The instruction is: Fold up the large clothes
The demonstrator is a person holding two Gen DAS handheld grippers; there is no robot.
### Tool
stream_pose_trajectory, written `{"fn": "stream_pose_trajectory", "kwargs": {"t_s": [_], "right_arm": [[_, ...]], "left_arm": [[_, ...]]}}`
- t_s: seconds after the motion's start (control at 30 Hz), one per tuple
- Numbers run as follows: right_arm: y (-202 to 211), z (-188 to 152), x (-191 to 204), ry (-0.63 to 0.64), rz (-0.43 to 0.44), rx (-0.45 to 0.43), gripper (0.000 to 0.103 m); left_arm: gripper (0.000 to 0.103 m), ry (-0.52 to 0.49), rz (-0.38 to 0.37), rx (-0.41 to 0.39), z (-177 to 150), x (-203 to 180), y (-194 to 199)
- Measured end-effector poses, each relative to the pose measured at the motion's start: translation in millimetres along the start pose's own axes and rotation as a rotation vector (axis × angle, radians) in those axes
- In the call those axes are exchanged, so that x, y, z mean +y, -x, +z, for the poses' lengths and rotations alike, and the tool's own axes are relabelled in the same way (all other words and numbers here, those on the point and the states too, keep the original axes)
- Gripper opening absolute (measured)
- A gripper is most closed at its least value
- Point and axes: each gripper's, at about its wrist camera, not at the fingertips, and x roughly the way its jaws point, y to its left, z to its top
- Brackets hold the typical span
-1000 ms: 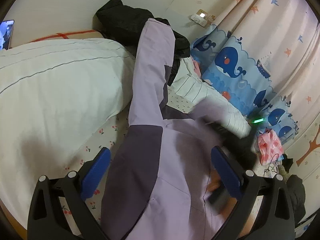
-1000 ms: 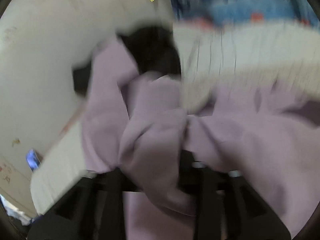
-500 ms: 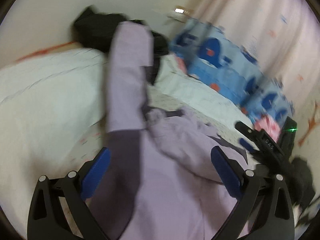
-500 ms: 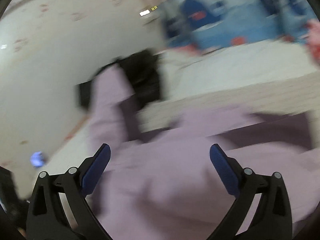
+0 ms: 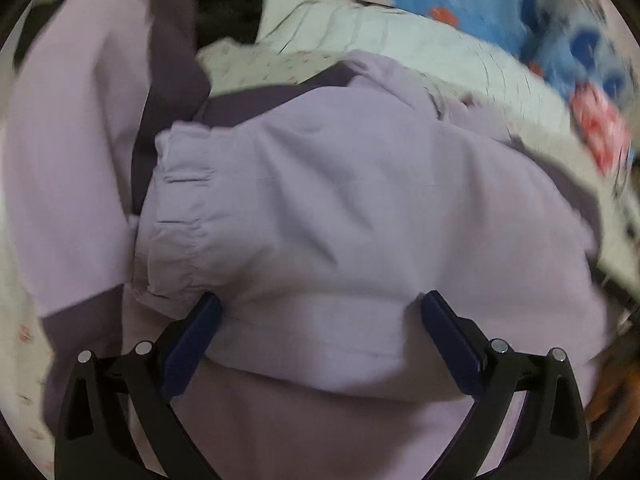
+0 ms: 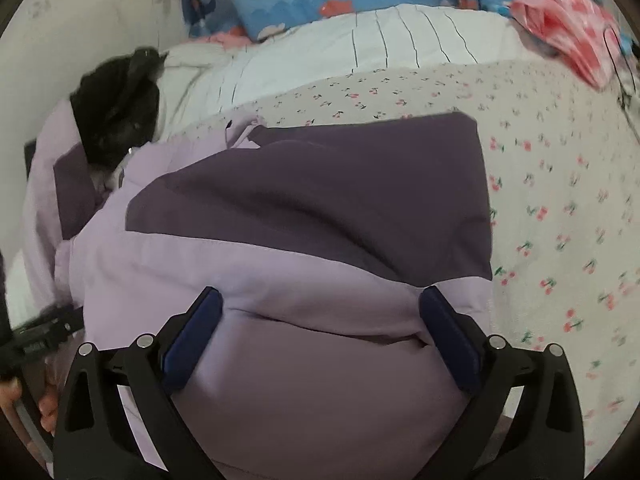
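Lilac jacket [image 6: 280, 280] lies spread on the flowered bedsheet [image 6: 560, 200], its folded sleeve [image 5: 320, 208] bunched straight ahead of my left gripper [image 5: 320, 312], cuff to that view's left. Both my left and right gripper [image 6: 320, 308] stand spread wide, pinching nothing. The sleeve's length runs crosswise to my left fingers, so my left hand is nearer.

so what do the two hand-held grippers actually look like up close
Both look alike. The left hand-held gripper and the right hand-held gripper each have two matte black plastic fingers that spread into a V, with triangular cut-outs near the base. Each finger carries a dark blue pad on its inner face and two round silver pins at the joints. No cables or markings show on them.
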Motion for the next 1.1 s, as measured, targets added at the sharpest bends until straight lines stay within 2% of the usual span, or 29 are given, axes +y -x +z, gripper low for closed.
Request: {"fn": "stream_pose_trajectory", "kwargs": {"t_s": [0.07, 0.13, 0.17, 0.23, 0.27, 0.33, 0.4, 0.47, 0.53, 0.63, 0.73, 0.8, 0.83, 0.87, 0.9, 0.93, 0.97, 1.0, 1.1], "right_arm": [[16, -4, -3, -0.038, 0.044, -0.03, 0.096], [29, -8, -5, -0.065, 0.08, -0.047, 0.096], [32, -13, -3, -0.085, 0.099, -0.047, 0.096], [36, -20, -3, -0.123, 0.142, -0.038, 0.096], [37, -23, -3, -0.133, 0.154, -0.036, 0.096], [35, -21, 3, -0.132, 0.157, -0.04, 0.096], [32, -21, 8, -0.133, 0.161, -0.034, 0.096], [26, -22, 12, -0.109, 0.154, -0.026, 0.096], [19, -25, 14, -0.081, 0.138, -0.017, 0.097], [13, -29, 17, -0.049, 0.116, -0.017, 0.097], [10, -32, 19, -0.03, 0.097, -0.019, 0.097], [8, -33, 20, -0.024, 0.092, -0.019, 0.097], [8, -33, 20, -0.022, 0.09, -0.02, 0.097], [7, -34, 20, -0.019, 0.088, -0.021, 0.097], [7, -34, 20, -0.018, 0.086, -0.021, 0.097], [7, -34, 21, -0.016, 0.083, -0.02, 0.097], [7, -33, 21, -0.018, 0.084, -0.019, 0.097], [8, -33, 20, -0.021, 0.087, -0.018, 0.097], [12, -31, 21, -0.029, 0.093, -0.012, 0.097]], "left_arm": [[0.096, 0.011, -0.106, -0.039, 6, 6, 28], [0.096, 0.052, -0.158, -0.144, 14, 25, 66], [0.096, 0.082, -0.162, -0.227, 23, 46, 93], [0.096, 0.145, -0.164, -0.33, 42, 89, 127], [0.096, 0.212, -0.148, -0.383, 59, 123, 142], [0.096, 0.311, -0.101, -0.438, 82, 172, 153], [0.096, 0.399, -0.062, -0.436, 114, 224, 143], [0.096, 0.493, -0.067, -0.404, 141, 268, 120], [0.096, 0.539, -0.088, -0.391, 157, 291, 102], [0.096, 0.639, -0.21, -0.39, 171, 312, 76], [0.096, 0.708, -0.311, -0.321, 184, 325, 42], [0.096, 0.736, -0.404, -0.306, 188, 321, 23], [0.094, 0.744, -0.449, -0.304, 190, 318, 19], [0.084, 0.753, -0.485, -0.304, 192, 312, 16], [0.051, 0.75, -0.501, -0.293, 192, 306, 16], [0.028, 0.737, -0.516, -0.277, 193, 300, 16], [0.024, 0.702, -0.538, -0.293, 192, 291, 25], [0.021, 0.665, -0.549, -0.344, 189, 284, 41], [0.018, 0.568, -0.601, -0.466, 175, 263, 96]]}}
